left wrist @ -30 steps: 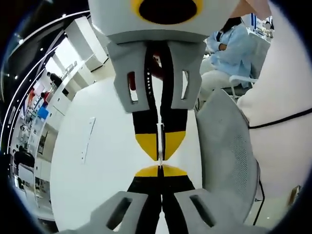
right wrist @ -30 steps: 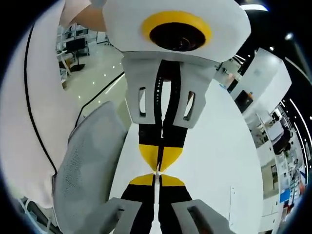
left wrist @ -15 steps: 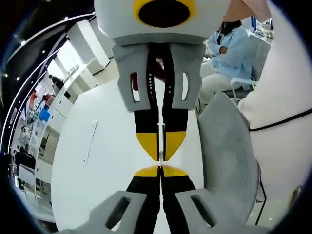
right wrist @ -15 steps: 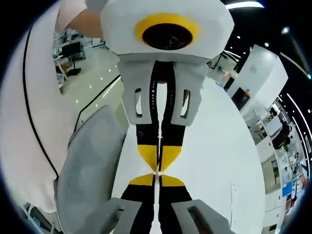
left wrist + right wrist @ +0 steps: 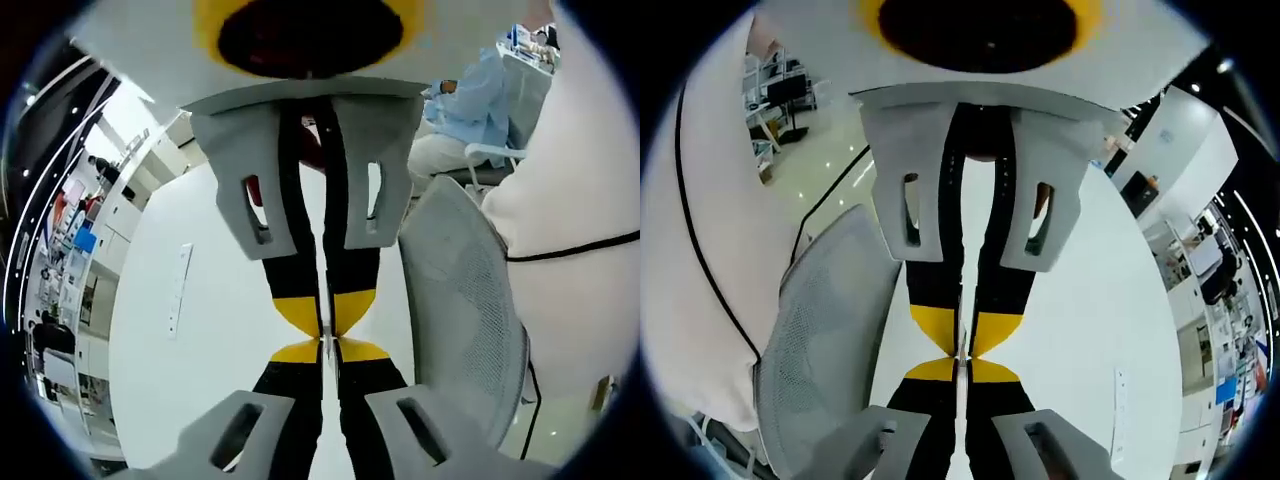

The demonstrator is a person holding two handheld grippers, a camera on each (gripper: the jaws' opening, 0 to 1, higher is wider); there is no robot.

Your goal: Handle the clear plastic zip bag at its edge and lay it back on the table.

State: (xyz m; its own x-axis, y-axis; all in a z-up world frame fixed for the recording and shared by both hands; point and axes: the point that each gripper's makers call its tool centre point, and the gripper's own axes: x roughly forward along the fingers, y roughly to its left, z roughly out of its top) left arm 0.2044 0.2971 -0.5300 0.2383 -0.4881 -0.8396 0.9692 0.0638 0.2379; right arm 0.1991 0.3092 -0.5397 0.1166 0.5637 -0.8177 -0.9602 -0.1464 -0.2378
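Clear zip bag (image 5: 326, 262) edge-on between both jaws

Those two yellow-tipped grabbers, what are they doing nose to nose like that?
A person holds one in each hand. The left gripper and the right gripper point at each other, tips almost touching, above a white table beside a grey mesh chair. Both have their jaws closed. They are meant to be holding a clear bag by its edge, but the bag is too see-through to make out for sure here.
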